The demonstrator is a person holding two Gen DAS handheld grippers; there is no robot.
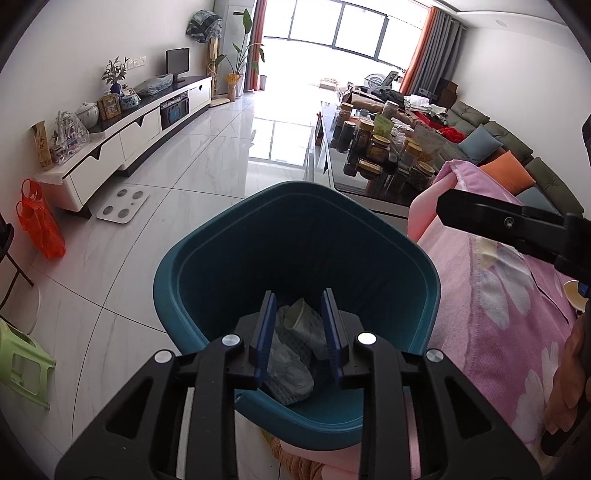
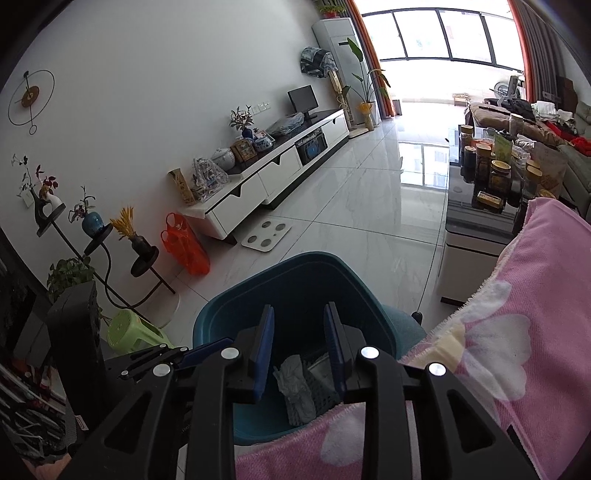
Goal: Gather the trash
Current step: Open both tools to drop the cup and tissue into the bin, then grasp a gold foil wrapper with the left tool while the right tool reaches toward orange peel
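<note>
Teal bin placed beside pink blanket for short drops. Crumpled trash inside. Left gripper and right gripper poised above, partly open, empty.

White wall, glossy marble floor — low TV cabinet, bright windows.

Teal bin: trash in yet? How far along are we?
Done: crumpled pale paper trash lies at the bottom of the teal plastic bin. In hand: nothing; the left gripper and right gripper hang over the bin, jaws apart and empty. Left: a pale cup-like item at the picture's edge on the pink floral blanket may be next.
</note>
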